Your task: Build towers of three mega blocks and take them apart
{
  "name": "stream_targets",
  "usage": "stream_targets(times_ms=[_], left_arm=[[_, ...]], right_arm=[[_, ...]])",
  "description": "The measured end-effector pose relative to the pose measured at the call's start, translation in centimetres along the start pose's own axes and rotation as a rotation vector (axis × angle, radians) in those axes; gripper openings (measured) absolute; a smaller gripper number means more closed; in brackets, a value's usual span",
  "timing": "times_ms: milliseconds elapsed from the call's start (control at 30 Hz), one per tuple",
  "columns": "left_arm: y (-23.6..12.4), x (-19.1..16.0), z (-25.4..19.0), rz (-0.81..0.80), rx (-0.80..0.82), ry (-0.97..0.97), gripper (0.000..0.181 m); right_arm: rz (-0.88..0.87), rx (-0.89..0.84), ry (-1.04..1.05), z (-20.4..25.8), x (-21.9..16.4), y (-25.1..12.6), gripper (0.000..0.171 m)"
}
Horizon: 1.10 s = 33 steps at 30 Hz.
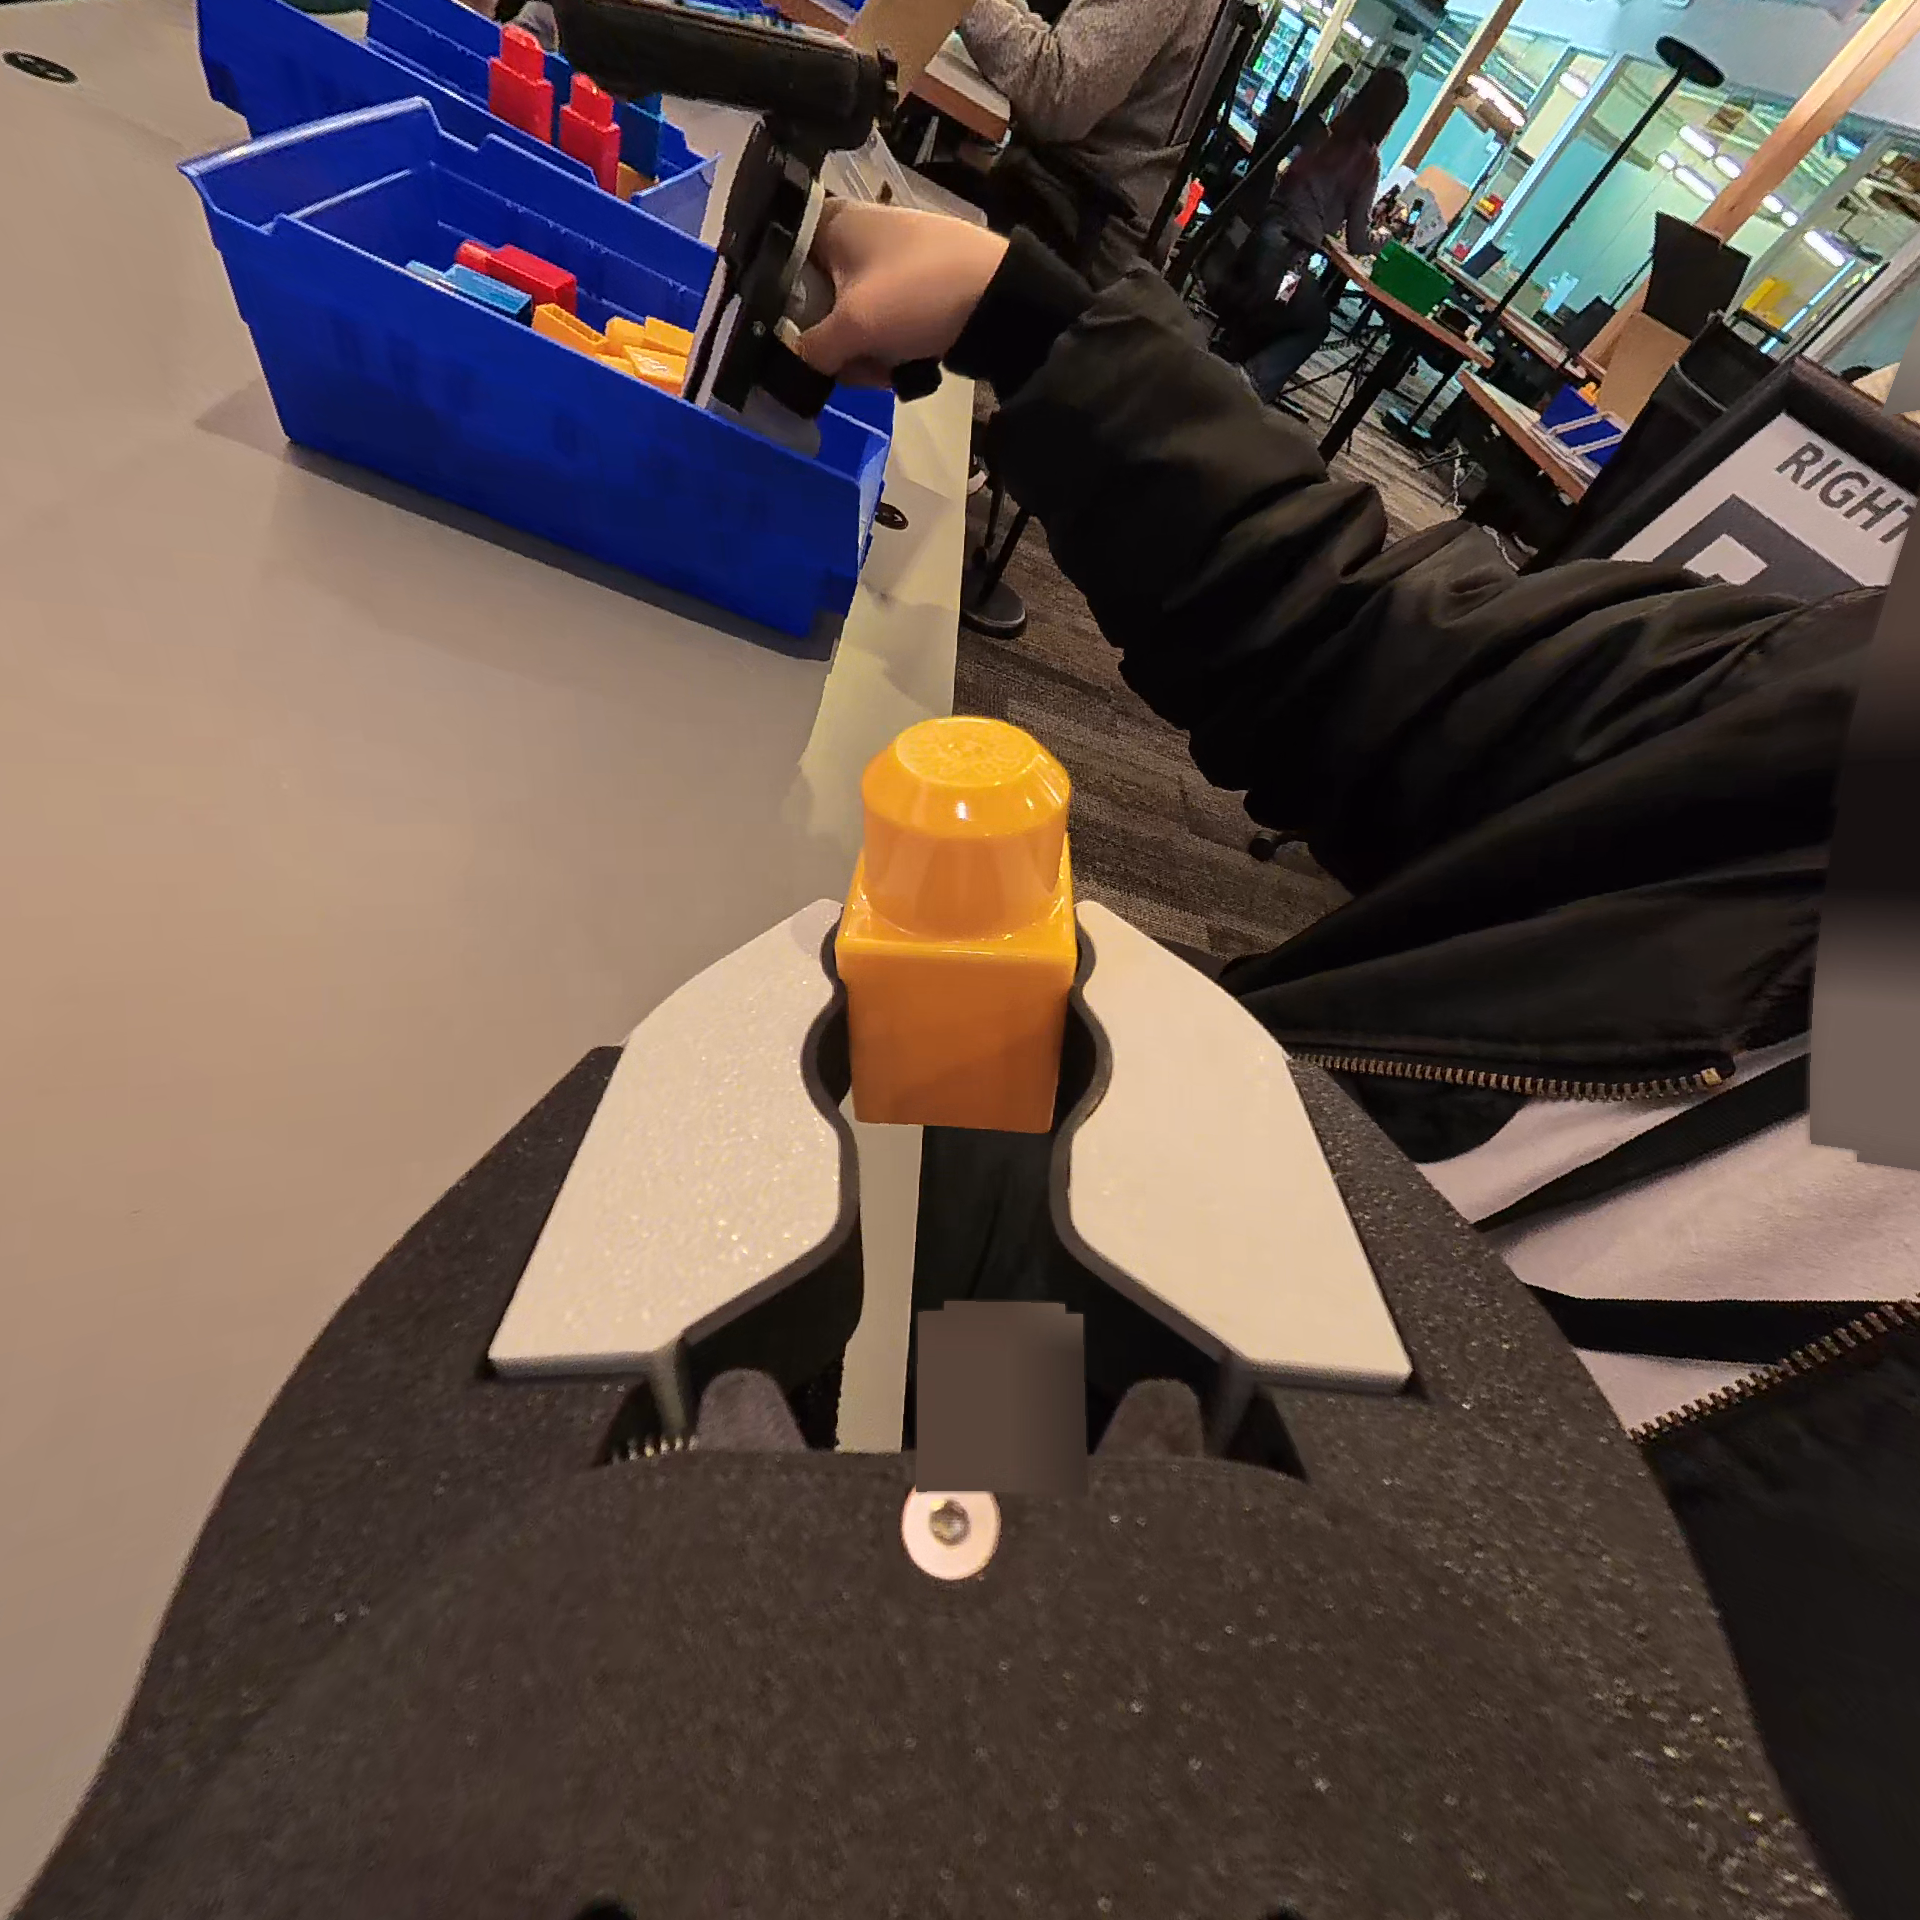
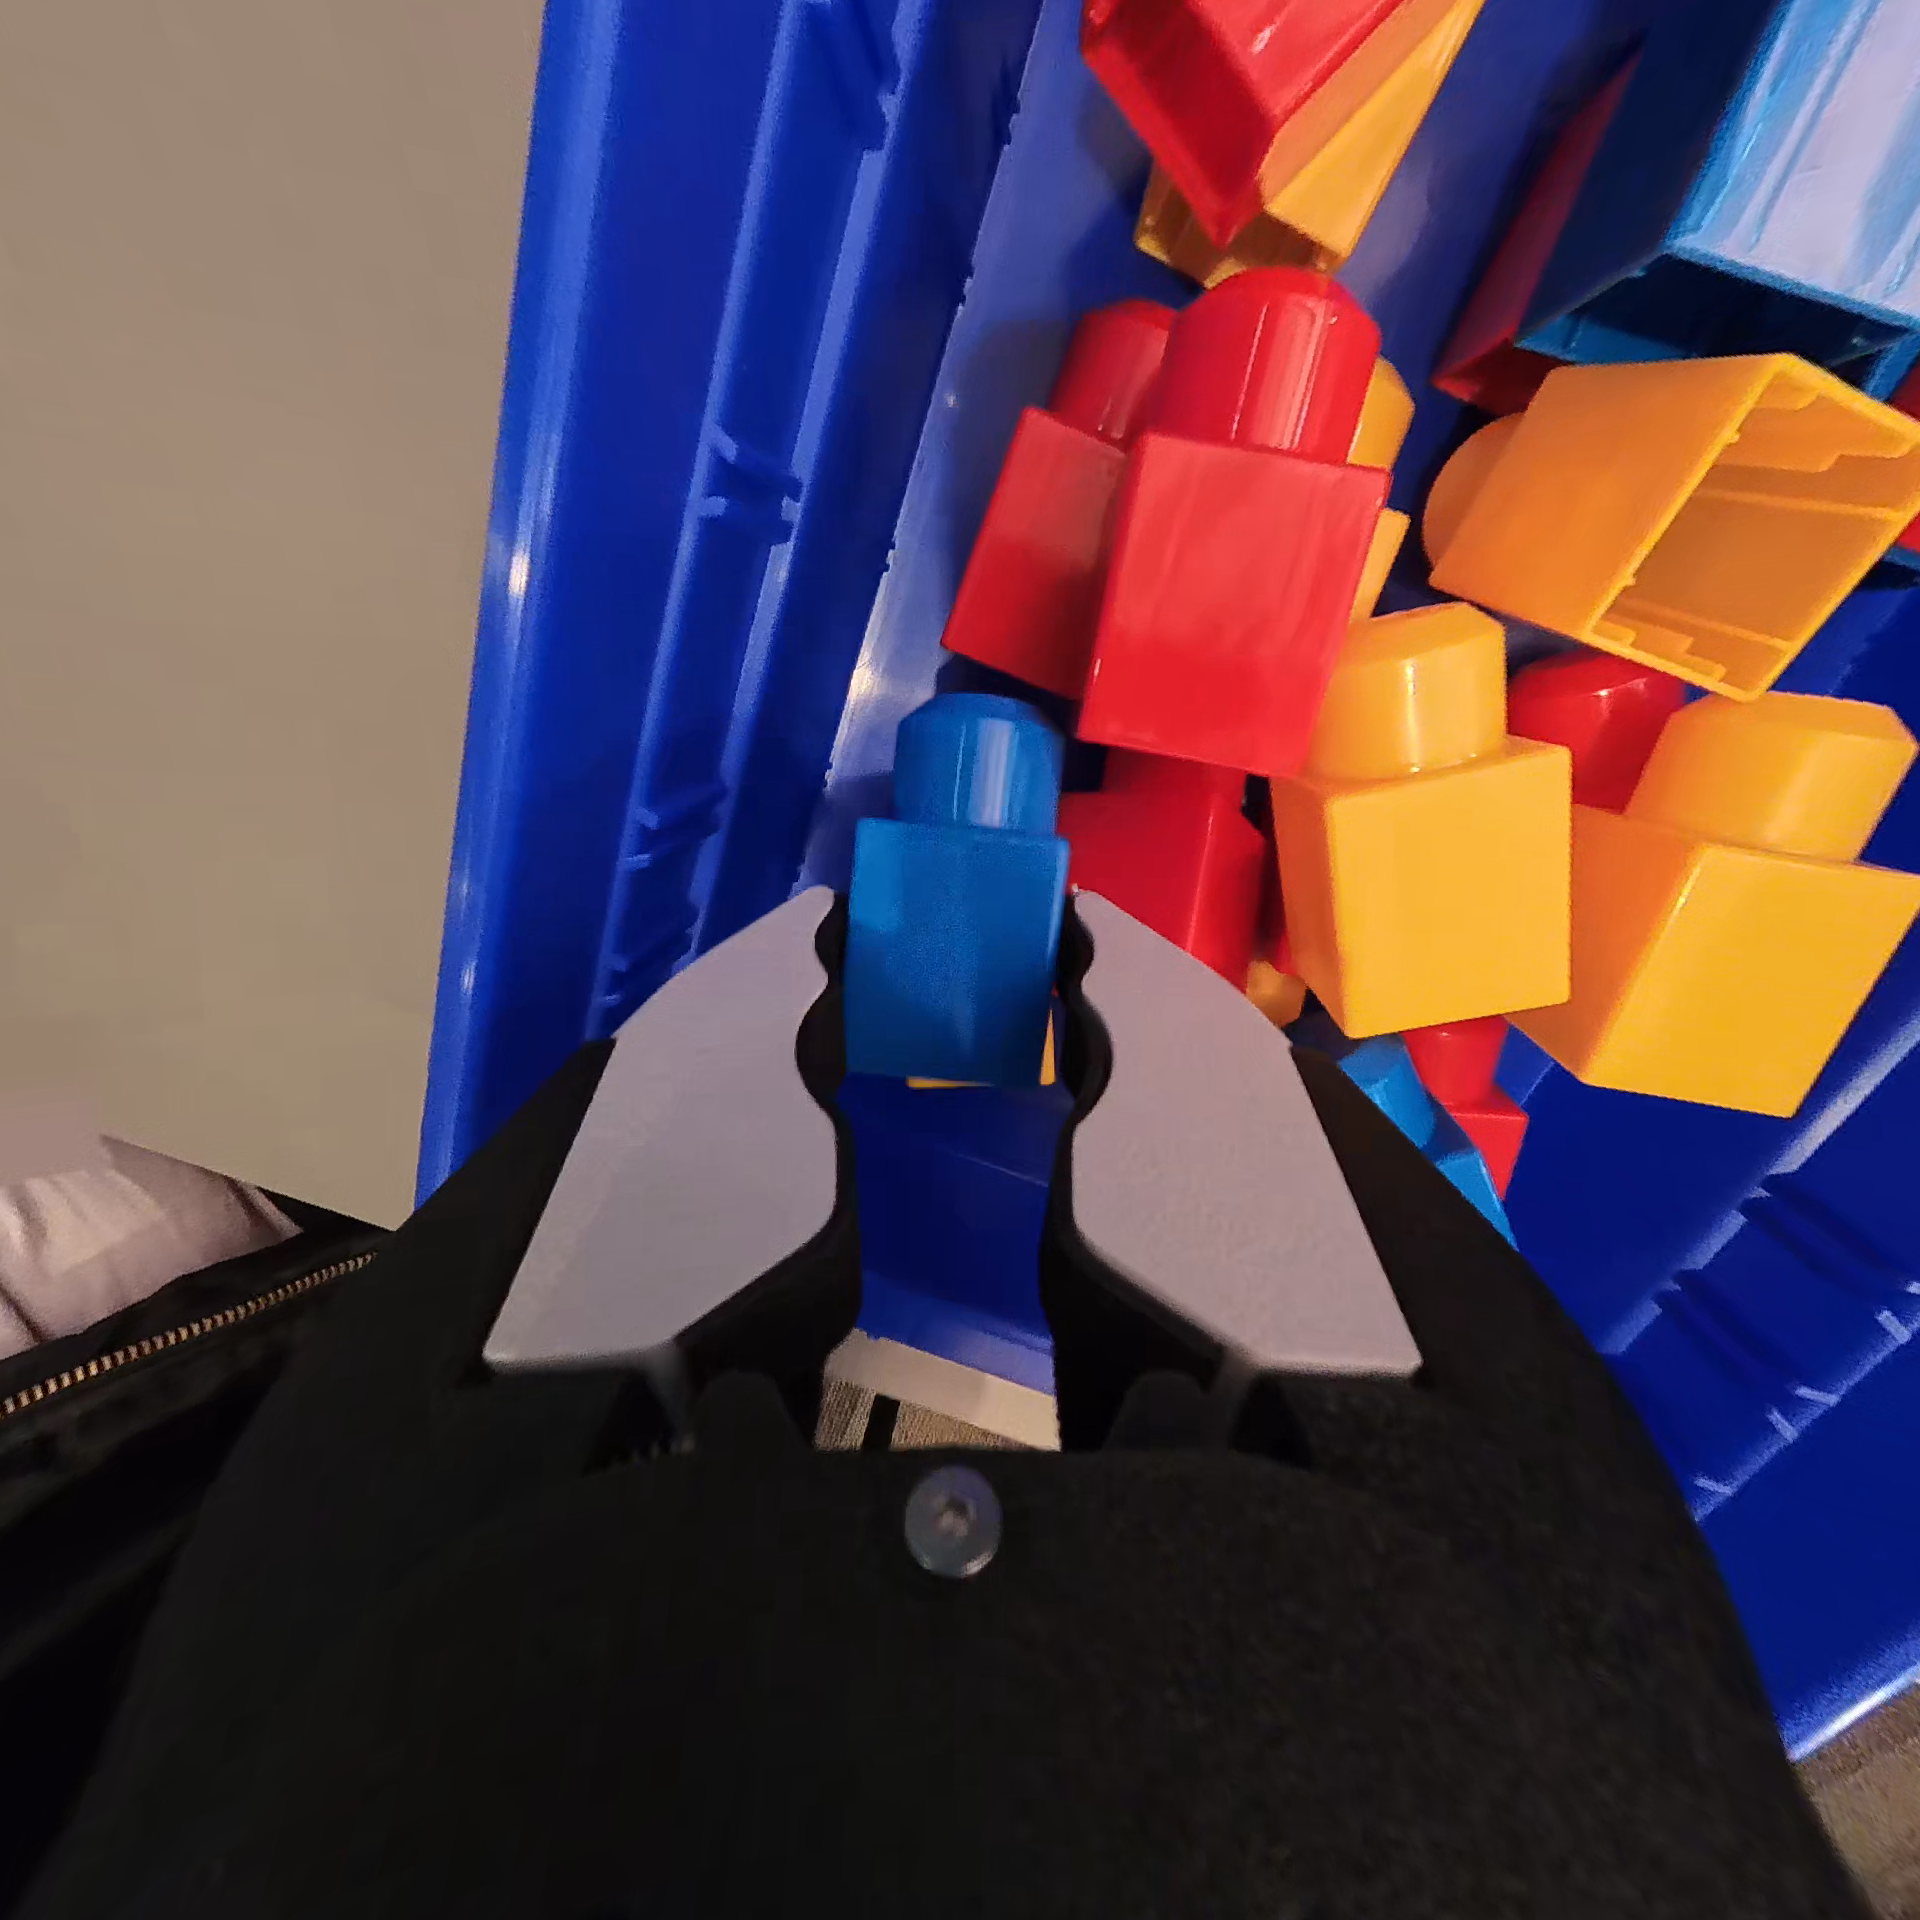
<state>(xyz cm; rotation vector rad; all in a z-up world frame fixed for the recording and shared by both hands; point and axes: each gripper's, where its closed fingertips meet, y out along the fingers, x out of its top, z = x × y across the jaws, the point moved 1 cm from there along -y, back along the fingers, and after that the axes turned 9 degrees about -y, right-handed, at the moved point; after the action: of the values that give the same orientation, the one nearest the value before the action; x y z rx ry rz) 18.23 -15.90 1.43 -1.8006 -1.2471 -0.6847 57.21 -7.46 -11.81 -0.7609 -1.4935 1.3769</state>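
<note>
Blocks gripped in both grippers

Writing is carried by a white placard (image 1: pixel 1797 520) with black print, seen far right of the left jaws in the left wrist view; its words are left out. A faint embossed mark can be made out on the stud top of the orange block (image 1: pixel 956 977), too small to be read.

The orange block is clamped between the jaws of the left gripper (image 1: pixel 956 966), stud pointing forward past the fingertips, held over the edge of the grey table (image 1: pixel 312 831). Ahead and to the left of these jaws, a blue bin (image 1: pixel 540 436) is set on the table, and the right gripper (image 1: pixel 769 301) is seen dipped into it, held by a hand (image 1: pixel 894 291) in a black sleeve (image 1: pixel 1247 540).

In the right wrist view, a blue block (image 2: pixel 951 956) is pinched between the jaws of the right gripper, stud forward, inside the bin. Just right of the jaws, loose red blocks (image 2: pixel 1226 592) and orange blocks (image 2: pixel 1423 873) are piled.
</note>
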Motion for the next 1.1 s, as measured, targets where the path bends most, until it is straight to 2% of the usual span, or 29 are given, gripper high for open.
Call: stream_targets(times_ms=[167, 300, 400, 533, 667, 800, 1000, 1067, 1100], left_arm=[[-0.6, 0.4, 0.0, -0.028, -0.002, -0.01, 0.037], [-1.5, 1.7, 0.3, -0.064, -0.046, -0.071, 0.037], [-1.4, 3.8, 1.0, -0.096, -0.114, -0.143, 0.037], [-0.2, 6.2, 1.5, -0.12, -0.172, -0.155, 0.037], [1.5, 6.4, 1.2, -0.086, -0.16, -0.112, 0.037], [2.2, 6.1, 0.7, -0.055, -0.137, -0.069, 0.037], [1.9, 6.5, 0.2, -0.066, -0.132, -0.036, 0.037], [2.0, 6.4, 0.3, -0.065, -0.119, -0.028, 0.037], [2.0, 6.3, 0.2, -0.069, -0.123, -0.02, 0.037]], right_arm=[[-0.143, 0.014, -0.007, 0.2, 1.1, -1.8, 0.049], [-0.388, -0.128, -0.08, 1.4, 2.5, -8.2, 0.048], [-0.742, -0.069, -0.287, 8.8, 6.3, -14.4, 0.053], [-1.012, 0.387, -0.525, 23.5, 9.3, -18.1, 0.053], [-1.066, 0.627, -0.522, 31.0, 12.0, -17.2, 0.049], [-1.082, 0.679, -0.476, 33.0, 14.2, -16.5, 0.051], [-1.035, 0.751, -0.501, 35.5, 14.8, -15.0, 0.052], [-1.036, 0.765, -0.515, 35.9, 14.9, -14.7, 0.041], [-1.044, 0.806, -0.54, 36.3, 14.6, -15.0, 0.028]])
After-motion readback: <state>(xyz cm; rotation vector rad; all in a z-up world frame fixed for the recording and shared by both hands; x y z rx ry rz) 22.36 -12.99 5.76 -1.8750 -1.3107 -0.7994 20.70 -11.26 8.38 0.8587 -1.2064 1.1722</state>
